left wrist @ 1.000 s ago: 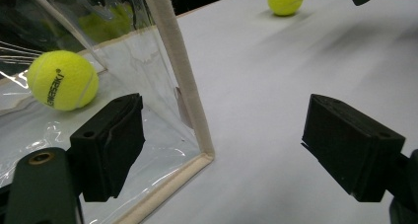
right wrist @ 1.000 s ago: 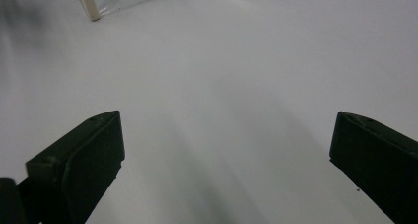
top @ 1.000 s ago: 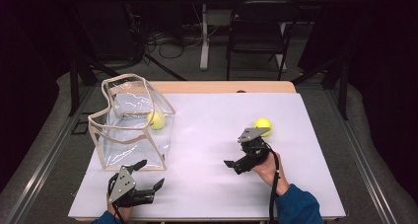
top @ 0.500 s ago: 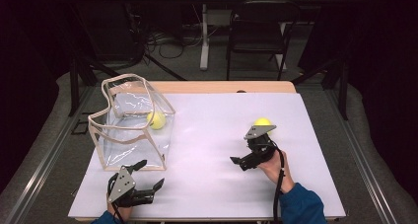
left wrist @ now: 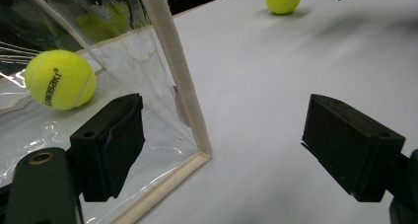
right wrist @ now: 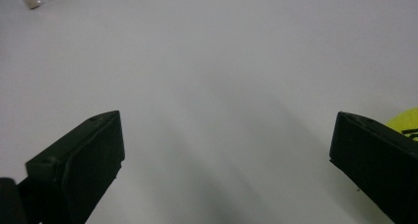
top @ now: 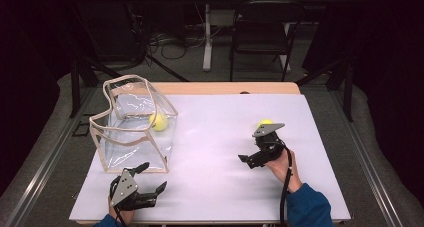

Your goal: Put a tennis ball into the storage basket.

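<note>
The loose tennis ball (top: pixel 265 123) lies on the white table cover (top: pixel 215 137) toward the right, just beyond the right gripper (top: pixel 252 159), whose jaws stand wide apart with nothing between them; in the right gripper view a sliver of yellow shows behind one jaw, probably that ball. A second tennis ball (top: pixel 158 122) sits inside the clear bag (top: pixel 131 127) on the left part of the cover. The left gripper (top: pixel 150 182) rests near the front edge just beside the bag's near corner, jaws wide and holding nothing.
</note>
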The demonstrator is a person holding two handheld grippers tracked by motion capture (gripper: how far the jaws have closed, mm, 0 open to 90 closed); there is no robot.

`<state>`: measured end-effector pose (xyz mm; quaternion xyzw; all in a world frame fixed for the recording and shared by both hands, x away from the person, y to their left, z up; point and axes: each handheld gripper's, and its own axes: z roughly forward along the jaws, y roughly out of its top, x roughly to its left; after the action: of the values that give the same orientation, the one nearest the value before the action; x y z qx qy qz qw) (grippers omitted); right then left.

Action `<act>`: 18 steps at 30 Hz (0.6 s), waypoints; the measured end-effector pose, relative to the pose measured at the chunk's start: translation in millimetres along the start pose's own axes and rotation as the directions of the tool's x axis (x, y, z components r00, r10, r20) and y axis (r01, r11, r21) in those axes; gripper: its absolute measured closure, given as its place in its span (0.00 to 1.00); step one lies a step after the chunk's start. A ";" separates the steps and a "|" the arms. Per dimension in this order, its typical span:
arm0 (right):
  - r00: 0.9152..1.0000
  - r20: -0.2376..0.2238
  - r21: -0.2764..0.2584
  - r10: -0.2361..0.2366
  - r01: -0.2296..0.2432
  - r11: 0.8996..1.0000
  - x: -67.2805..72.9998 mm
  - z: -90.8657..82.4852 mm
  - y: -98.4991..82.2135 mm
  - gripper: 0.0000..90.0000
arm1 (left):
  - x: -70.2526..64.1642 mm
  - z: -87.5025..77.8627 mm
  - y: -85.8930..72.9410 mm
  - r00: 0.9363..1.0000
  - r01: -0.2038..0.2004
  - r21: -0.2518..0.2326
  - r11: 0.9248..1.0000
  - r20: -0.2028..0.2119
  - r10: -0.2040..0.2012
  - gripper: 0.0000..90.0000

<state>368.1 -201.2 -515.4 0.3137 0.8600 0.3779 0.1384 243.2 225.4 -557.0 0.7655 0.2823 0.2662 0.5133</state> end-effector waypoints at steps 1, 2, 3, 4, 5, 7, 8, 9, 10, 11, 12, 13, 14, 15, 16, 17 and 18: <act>1.000 0.000 0.000 0.000 0.000 1.000 0.0 0.0 0.0 0.00 | 0.1 0.2 0.0 1.000 -0.001 0.000 1.000 0.001 0.001 0.18; 1.000 0.005 -0.001 0.003 -0.003 1.000 -0.3 -1.0 0.6 0.00 | 0.3 0.4 0.0 1.000 -0.001 0.000 1.000 0.001 0.001 0.18; 1.000 0.011 -0.003 0.002 -0.002 1.000 -1.2 -2.3 1.4 0.00 | 0.5 0.6 0.0 1.000 -0.002 0.001 1.000 0.001 0.002 0.18; 1.000 0.015 -0.009 0.006 -0.006 1.000 -2.5 -3.7 2.5 0.00 | 0.4 0.7 0.0 1.000 -0.002 0.002 1.000 0.002 0.002 0.18; 1.000 0.017 -0.012 0.008 -0.008 1.000 -3.4 -4.9 3.2 0.00 | 0.3 0.7 0.0 1.000 -0.002 0.000 1.000 0.004 0.002 0.18; 1.000 0.028 -0.014 0.010 -0.010 1.000 -4.3 -6.7 4.2 0.00 | 0.2 0.1 -0.1 1.000 0.000 0.000 1.000 0.001 0.000 0.18; 0.999 0.033 -0.014 0.008 -0.007 1.000 -5.2 -7.4 4.7 0.00 | 0.4 -0.1 -0.2 1.000 0.000 0.000 1.000 0.000 0.000 0.18; 0.999 0.036 -0.016 0.010 -0.009 1.000 -6.5 -8.5 5.3 0.00 | 0.5 -0.1 -0.2 1.000 0.000 0.000 1.000 0.000 0.000 0.18; 0.999 0.038 -0.018 0.014 -0.013 1.000 -7.1 -9.1 5.6 0.00 | 0.4 0.3 -0.1 1.000 0.000 -0.001 1.000 0.000 0.000 0.18; 0.999 0.043 -0.020 0.014 -0.013 1.000 -8.4 -10.1 6.2 0.00 | 0.3 0.5 0.0 1.000 -0.001 0.000 1.000 0.000 0.001 0.18; 0.998 0.056 -0.023 0.017 -0.016 1.000 -10.5 -11.9 6.7 0.00 | 0.5 1.0 0.0 1.000 -0.002 0.001 1.000 0.003 0.002 0.18; 0.998 0.056 -0.023 0.017 -0.016 1.000 -10.5 -11.9 6.7 0.00 | 0.5 1.1 0.1 1.000 -0.004 0.003 1.000 0.002 0.003 0.18; 0.998 0.060 -0.022 0.018 -0.017 1.000 -11.6 -12.7 6.9 0.00 | 0.4 1.1 0.1 1.000 -0.004 0.002 1.000 0.003 0.004 0.18; 0.998 0.063 -0.023 0.025 -0.023 0.999 -13.6 -14.0 7.0 0.00 | 0.1 0.7 0.2 1.000 -0.004 0.002 1.000 0.001 0.004 0.18; 0.997 0.068 -0.026 0.031 -0.029 0.999 -15.1 -14.9 7.0 0.00 | -0.1 0.4 0.3 1.000 -0.004 0.001 1.000 0.000 0.004 0.18; 0.997 0.073 -0.028 0.031 -0.029 0.999 -16.8 -16.0 7.0 0.00 | -0.1 0.4 0.3 1.000 -0.006 0.000 1.000 -0.001 0.006 0.18; 0.997 0.074 -0.030 0.038 -0.036 0.999 -18.0 -17.0 7.0 0.00 | -0.1 0.5 0.3 1.000 -0.005 0.001 1.000 0.000 0.005 0.18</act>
<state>376.8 -218.8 -498.7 0.3414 0.8429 0.3806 0.1679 243.5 225.0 -556.9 0.7666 0.2805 0.2675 0.5120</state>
